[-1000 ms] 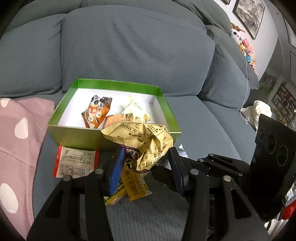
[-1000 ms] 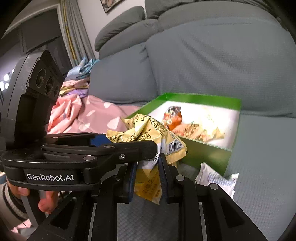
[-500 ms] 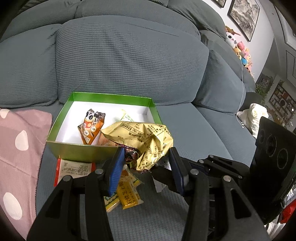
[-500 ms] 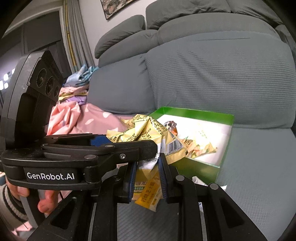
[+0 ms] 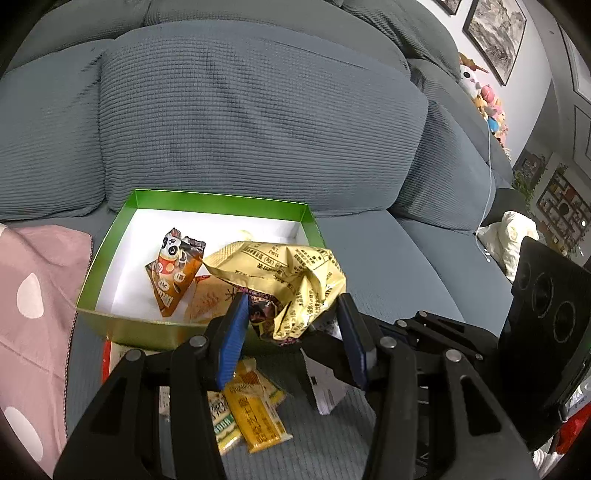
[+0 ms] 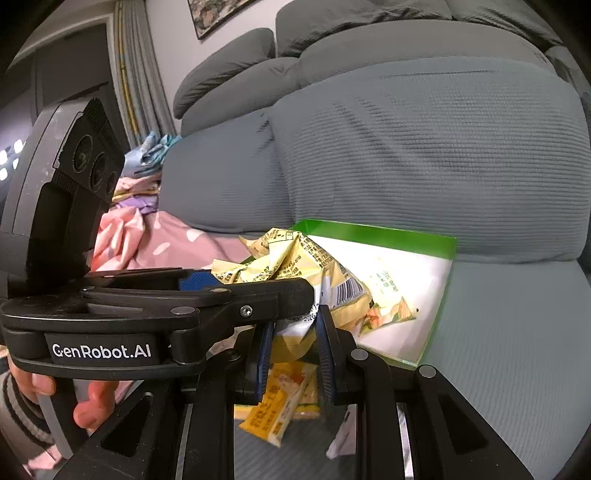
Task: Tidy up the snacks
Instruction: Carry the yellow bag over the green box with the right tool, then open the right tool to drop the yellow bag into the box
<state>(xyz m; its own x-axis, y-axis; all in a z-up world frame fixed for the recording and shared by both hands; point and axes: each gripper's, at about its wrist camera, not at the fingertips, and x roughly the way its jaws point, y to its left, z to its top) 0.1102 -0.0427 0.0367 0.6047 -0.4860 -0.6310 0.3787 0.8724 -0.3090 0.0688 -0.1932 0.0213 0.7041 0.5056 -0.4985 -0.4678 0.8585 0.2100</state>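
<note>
A home living room. A large grey-blue sofa [image 5: 258, 122] fills the view, with framed pictures [image 5: 495, 33] on the wall behind it. Soft toys [image 5: 480, 96] sit along its back, and a pink spotted blanket [image 5: 33, 288] lies on its seat.

Left tool [image 5: 291, 317] part-closed; right tool [image 6: 291, 332] pinched tight.

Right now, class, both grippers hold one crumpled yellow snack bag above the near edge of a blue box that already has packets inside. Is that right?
Not quite: the box is green, not blue, as the left wrist view shows. The rest holds: the left gripper and right gripper both hold the crumpled yellow snack bag above its near edge, with packets inside.
</note>
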